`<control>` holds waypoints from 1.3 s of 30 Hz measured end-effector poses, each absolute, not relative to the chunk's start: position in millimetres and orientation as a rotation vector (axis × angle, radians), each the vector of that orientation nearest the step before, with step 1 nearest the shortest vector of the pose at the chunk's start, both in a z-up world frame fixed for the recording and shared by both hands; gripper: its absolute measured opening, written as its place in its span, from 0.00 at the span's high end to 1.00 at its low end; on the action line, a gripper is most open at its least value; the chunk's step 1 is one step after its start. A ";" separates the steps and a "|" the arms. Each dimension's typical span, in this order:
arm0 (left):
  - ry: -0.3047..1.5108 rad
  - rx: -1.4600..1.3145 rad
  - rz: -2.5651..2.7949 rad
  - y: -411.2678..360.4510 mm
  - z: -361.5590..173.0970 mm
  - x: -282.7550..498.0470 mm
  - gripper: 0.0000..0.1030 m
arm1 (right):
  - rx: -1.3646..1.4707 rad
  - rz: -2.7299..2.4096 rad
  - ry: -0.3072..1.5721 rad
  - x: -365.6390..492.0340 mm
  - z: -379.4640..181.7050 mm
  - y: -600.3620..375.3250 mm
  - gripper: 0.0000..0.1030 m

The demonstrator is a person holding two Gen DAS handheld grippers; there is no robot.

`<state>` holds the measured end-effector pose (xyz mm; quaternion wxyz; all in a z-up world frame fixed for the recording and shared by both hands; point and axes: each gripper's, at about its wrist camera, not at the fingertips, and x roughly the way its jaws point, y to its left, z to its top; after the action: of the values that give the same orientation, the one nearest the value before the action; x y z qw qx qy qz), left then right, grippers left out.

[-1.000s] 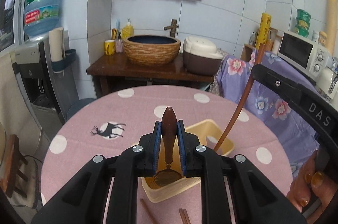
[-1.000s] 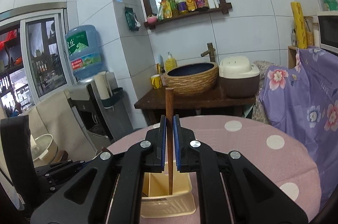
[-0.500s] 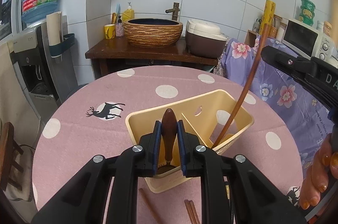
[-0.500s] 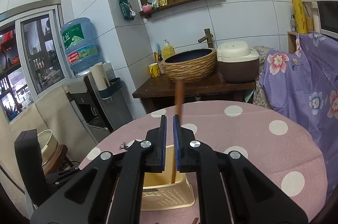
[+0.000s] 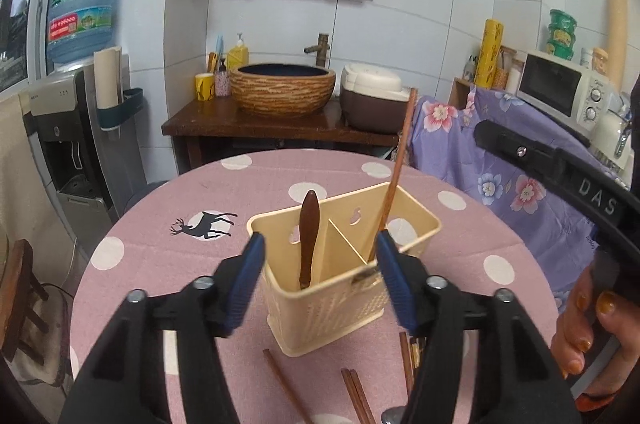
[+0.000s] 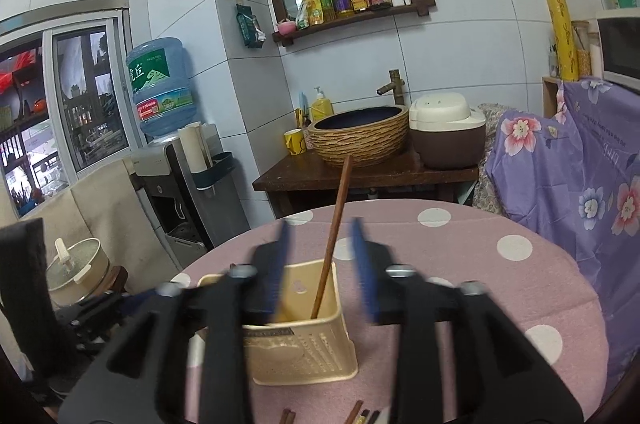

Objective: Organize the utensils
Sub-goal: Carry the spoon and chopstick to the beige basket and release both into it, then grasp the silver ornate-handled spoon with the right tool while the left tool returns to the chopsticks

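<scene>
A cream utensil basket [image 5: 332, 300] [image 6: 308, 348] stands on the pink dotted tablecloth. A dark-handled wooden spoon [image 5: 308, 236] stands in its left compartment. One long brown chopstick [image 5: 394, 176] [image 6: 334, 232] leans in the other. My left gripper [image 5: 320, 244] is just in front of the basket, jaws opening; the spoon handle is between the pads but free of them. The right gripper [image 6: 319, 226] is blurred, jaws opening either side of the chopstick without touching it. A hand [image 5: 588, 320] holds its black body [image 5: 560, 164].
Loose chopsticks [image 5: 356, 394] lie on the cloth [image 5: 160, 264] in front of the basket. Beyond the round table are a dark wooden stand with a woven basin [image 5: 282, 88], a rice cooker [image 5: 374, 100], a water dispenser [image 5: 72, 128] and a purple flowered cover [image 5: 500, 160].
Both grippers went from shut to open, letting go of the spoon and the chopstick, which now rest in the basket. Both drew back a little, so the whole basket shows.
</scene>
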<state>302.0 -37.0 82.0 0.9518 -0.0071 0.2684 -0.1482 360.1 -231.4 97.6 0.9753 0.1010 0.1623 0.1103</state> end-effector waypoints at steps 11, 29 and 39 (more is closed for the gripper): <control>0.499 0.016 -0.260 -15.2 53.7 239.7 0.05 | 0.127 0.246 0.346 291.9 57.1 -244.7 0.12; 0.613 0.019 -0.149 1.5 -21.4 182.1 0.05 | 0.144 0.201 0.519 228.0 -41.6 -266.5 0.08; 0.746 -0.034 -0.160 8.1 -46.0 174.0 0.34 | 0.150 0.198 0.680 215.4 -76.3 -264.5 0.22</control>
<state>174.0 8.1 -46.0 0.9279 -0.0165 0.3641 -0.0781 215.4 -264.5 -76.3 0.9352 0.0734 0.3324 0.0971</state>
